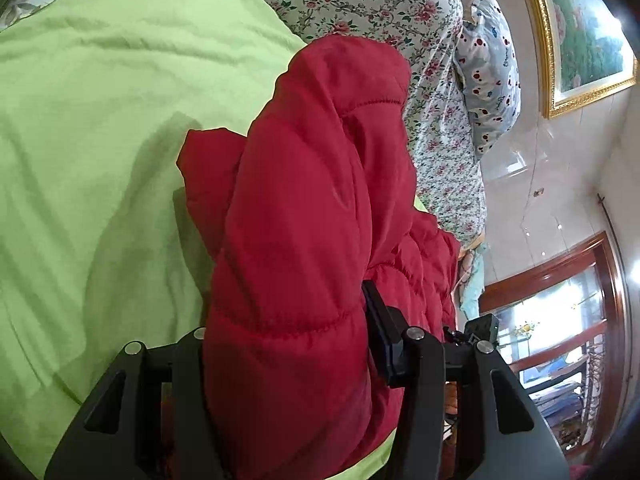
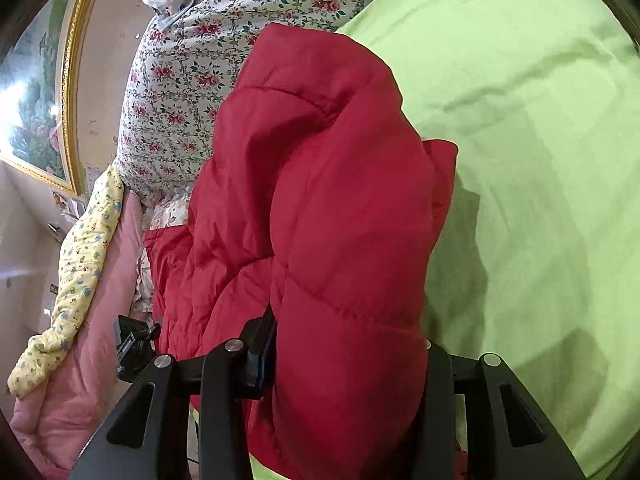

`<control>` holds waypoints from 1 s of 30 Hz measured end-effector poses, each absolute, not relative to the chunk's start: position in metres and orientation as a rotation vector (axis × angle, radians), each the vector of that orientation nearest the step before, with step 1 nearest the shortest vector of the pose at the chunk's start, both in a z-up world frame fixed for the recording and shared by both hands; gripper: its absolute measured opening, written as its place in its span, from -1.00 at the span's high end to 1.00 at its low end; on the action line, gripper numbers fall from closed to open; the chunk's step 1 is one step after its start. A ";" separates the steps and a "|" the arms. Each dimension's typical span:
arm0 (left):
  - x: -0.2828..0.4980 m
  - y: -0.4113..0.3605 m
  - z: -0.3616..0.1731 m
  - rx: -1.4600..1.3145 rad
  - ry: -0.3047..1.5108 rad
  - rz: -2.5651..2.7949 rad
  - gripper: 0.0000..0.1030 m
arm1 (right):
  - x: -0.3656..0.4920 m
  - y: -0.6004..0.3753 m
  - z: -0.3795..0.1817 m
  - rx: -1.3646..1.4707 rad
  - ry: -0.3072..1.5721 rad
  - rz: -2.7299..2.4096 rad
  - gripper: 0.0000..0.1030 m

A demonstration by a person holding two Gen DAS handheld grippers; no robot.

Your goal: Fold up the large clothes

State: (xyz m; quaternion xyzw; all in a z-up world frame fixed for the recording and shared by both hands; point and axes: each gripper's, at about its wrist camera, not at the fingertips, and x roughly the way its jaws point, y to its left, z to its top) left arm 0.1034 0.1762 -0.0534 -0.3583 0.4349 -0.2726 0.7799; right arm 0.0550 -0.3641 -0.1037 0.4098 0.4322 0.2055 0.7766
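Observation:
A red quilted jacket hangs bunched over a lime-green sheet on the bed. My left gripper is shut on a thick fold of it, and the padding bulges out between the black fingers and hides the left pad. In the right wrist view the same red jacket fills the middle, lifted above the green sheet. My right gripper is shut on another thick fold, which covers most of both fingers. The jacket spans between the two grippers.
A floral quilt lies heaped at the head of the bed, with a spotted pillow beside it. A gold-framed painting hangs on the wall, near a wood-framed window. A pink blanket and a yellow patterned cloth lie at the bed's edge.

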 end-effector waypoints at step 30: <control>0.075 0.177 -0.026 -0.499 0.788 -0.217 -0.54 | 0.029 -0.372 -0.089 0.744 0.873 0.170 -0.63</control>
